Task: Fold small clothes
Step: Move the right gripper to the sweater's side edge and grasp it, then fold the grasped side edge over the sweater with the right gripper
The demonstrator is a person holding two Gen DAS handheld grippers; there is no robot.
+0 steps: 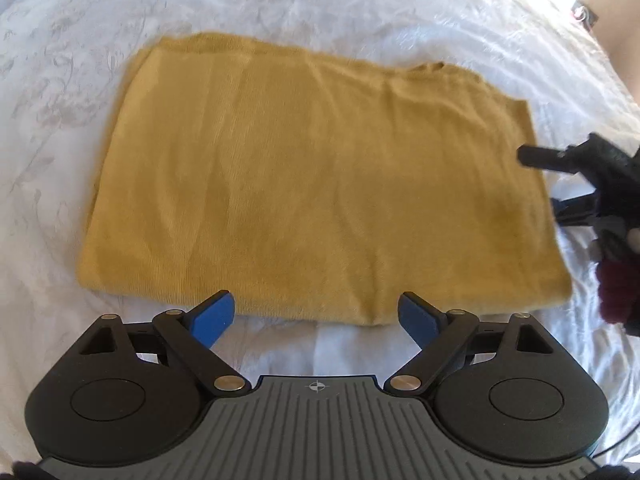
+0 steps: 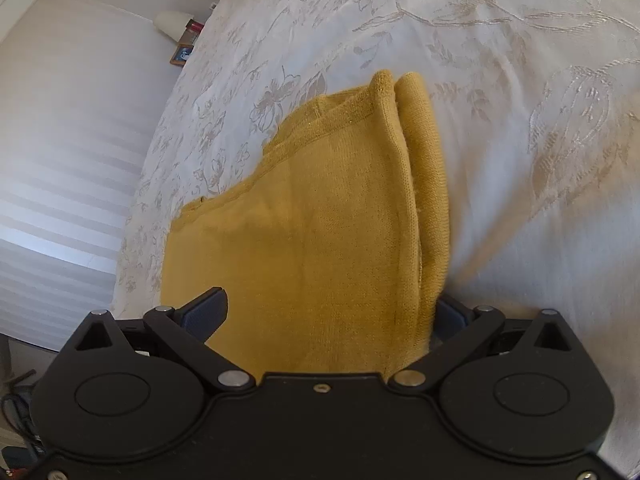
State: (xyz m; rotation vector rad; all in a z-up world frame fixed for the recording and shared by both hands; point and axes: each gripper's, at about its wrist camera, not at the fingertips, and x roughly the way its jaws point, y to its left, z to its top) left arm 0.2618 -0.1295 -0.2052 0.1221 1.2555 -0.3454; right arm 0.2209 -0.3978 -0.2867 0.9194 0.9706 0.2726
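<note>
1. A mustard-yellow knit garment (image 1: pixel 312 184) lies folded into a rough rectangle on a bed under a white floral-embroidered bedspread (image 1: pixel 360 12); nothing rests on top of it
2. Past the bed's edge in the right wrist view stand a striped pale wall, a small lamp (image 2: pixel 172 24) and a framed picture (image 2: pixel 181 56), all small and soft
3. The garment's type cannot be told; its right edge shows stacked ribbed layers (image 2: pixel 424 184)
4. The left hand-held gripper (image 1: pixel 316 316) hovers at the near edge, blue fingers (image 1: pixel 214 316) spread wide, gripping nothing
5. The right hand-held gripper (image 2: pixel 328 316) sits at the garment's right side, jaws wide, cloth lying between them and covering the right finger; the left wrist view shows it blurred (image 1: pixel 592 184)
</note>
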